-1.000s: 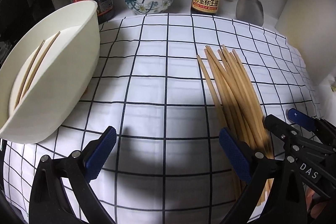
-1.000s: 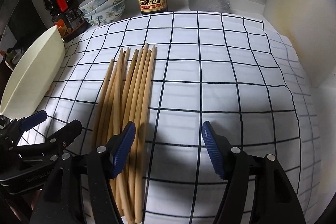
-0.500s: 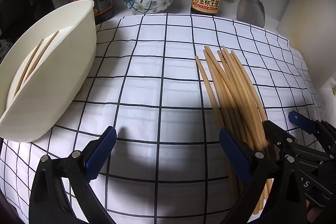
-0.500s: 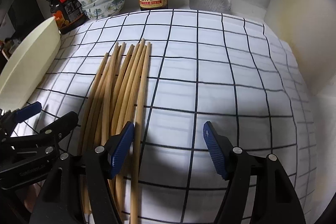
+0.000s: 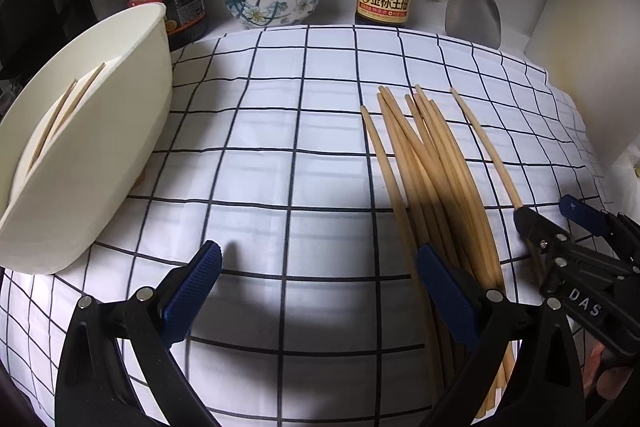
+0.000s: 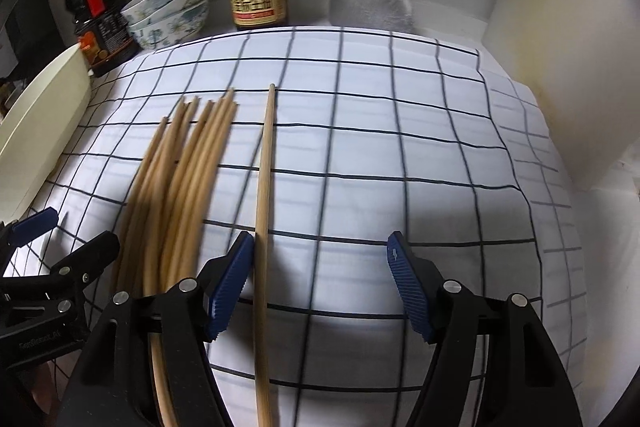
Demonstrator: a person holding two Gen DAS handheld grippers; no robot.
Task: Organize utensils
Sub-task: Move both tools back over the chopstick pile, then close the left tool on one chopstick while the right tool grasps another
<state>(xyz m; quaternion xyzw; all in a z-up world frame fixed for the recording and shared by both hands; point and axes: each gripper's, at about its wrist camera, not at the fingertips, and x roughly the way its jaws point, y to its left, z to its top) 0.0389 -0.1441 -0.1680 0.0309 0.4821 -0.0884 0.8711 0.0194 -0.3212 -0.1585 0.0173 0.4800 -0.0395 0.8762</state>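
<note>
left gripper (image 5: 318,297): showing black plastic arms, ribbed blue pads, silver screws | right gripper (image 6: 322,285): showing same black frame, blue pads, white "DAS" lettering

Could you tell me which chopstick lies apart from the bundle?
The single chopstick right of the chopstick bundle, lying between the right gripper's open jaws.

A bundle of pale wooden chopsticks (image 5: 424,167) lay on the checked cloth, right of the middle, their thin tips fanned toward the far side and their thick ends gathered at the near edge. One single chopstick (image 6: 265,187) lay apart, just right of the bundle, running near to far. At the far left stood a cream tray (image 5: 120,131), tilted up on its side, with two chopsticks (image 5: 64,115) lying together inside.
</note>
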